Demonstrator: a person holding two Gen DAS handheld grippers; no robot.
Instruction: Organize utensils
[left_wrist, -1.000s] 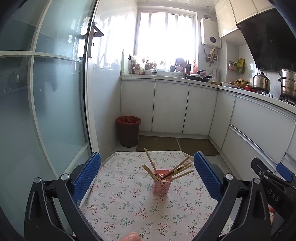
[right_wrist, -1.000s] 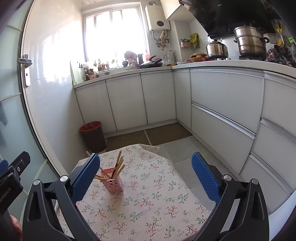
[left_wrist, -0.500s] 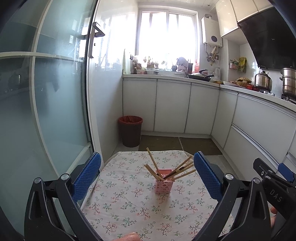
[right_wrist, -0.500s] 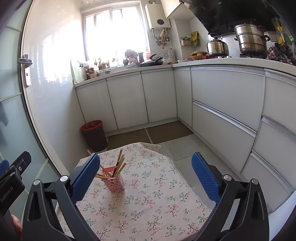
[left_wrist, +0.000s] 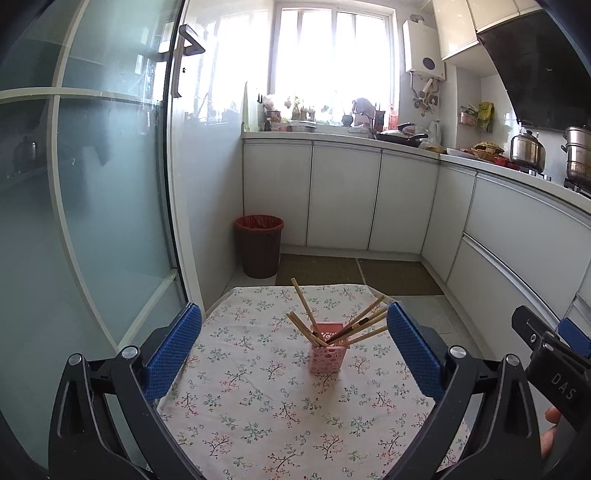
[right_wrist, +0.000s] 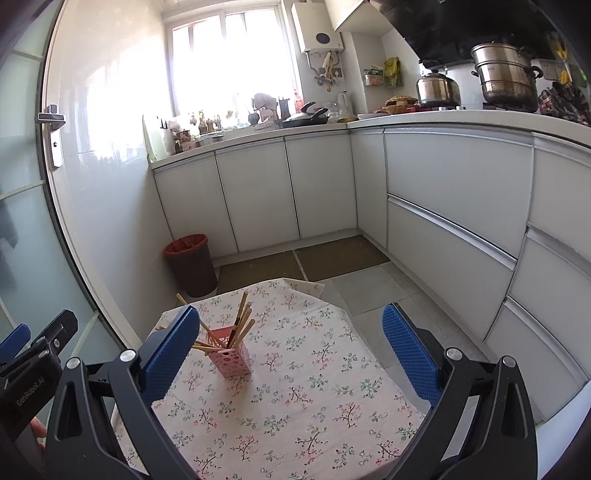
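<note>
Room: narrow kitchen, white cabinets, bright window, a red-lined bin (left_wrist: 259, 245) on the floor beyond the holder.
Surface: small surface under a floral cloth (left_wrist: 258, 406); nothing lies loose on it that I can see.
Holder: pink perforated holder (left_wrist: 330, 347), upright near the middle of the cloth.
Chopsticks: wooden chopsticks (left_wrist: 360, 325) stand in the holder, splayed left and right, resting on its rim; one darker stick among them.
Why so placed: judged, the sticks are gathered in the holder, so the sorting looks largely finished.
Left hand-held gripper (left_wrist: 294, 349): jaws spread wide, holding nothing, raised on the near side of the holder, which shows between its pads.
Right hand-held gripper (right_wrist: 286, 349): jaws spread wide, holding nothing, near side of the holder and to its right.
Change from earlier frames: holder and sticks sit as before; both cameras see the holder slightly farther off and lower, suggesting the hand-held grippers draw back and up.
</note>
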